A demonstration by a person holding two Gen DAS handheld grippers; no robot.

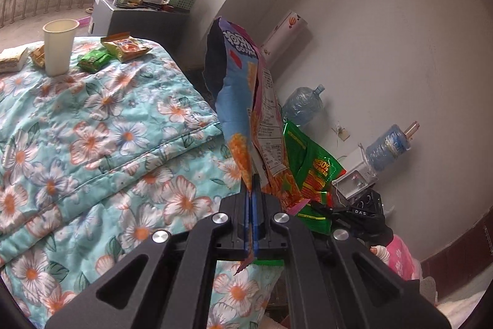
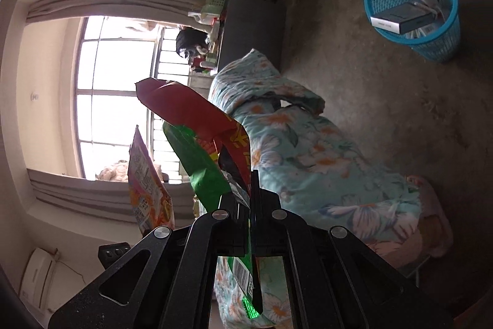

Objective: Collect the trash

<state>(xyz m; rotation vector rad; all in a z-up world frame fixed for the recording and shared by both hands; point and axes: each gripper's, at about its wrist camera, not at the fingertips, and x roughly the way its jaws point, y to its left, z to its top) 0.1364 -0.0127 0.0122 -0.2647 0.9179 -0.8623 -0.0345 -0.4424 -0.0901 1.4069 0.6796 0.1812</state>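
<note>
With both grippers loaded, this looks like mid-carry toward the bin. Left gripper [image 1: 252,199] is clenched on the bottom corner of a blue-and-orange snack bag [image 1: 243,100]; the bag stands up from the pinch, torn mouth open at the top. Right gripper [image 2: 251,199] is clenched on a green-and-red snack bag [image 2: 200,150], with a flap and barcode poking out behind the pinch. Both bags are off the bed, held in the air just past its side edge, close together: the left bag also shows in the right wrist view, beside the green one.

Handling, as a judgement: empty foil-film wrappers, very light, floppy, slick, no stiffness. They'll swing and crumple, not break. Corner or seam pinch is fine; film could slide out if the grip loosens early, and a limp bag may catch on the bin rim.

Further out: floral quilt [image 1: 101,128] covers the bed. Near its far corner a paper cup [image 1: 58,47] stands upright, with a small green packet [image 1: 94,59] and an orange packet [image 1: 124,47] just beside it, more wrappers at the far left edge. Likely remaining trash.

Blue mesh wastebasket [image 2: 448,33] sits on the concrete floor, well apart from the bed, already holding a box and a tube.
</note>
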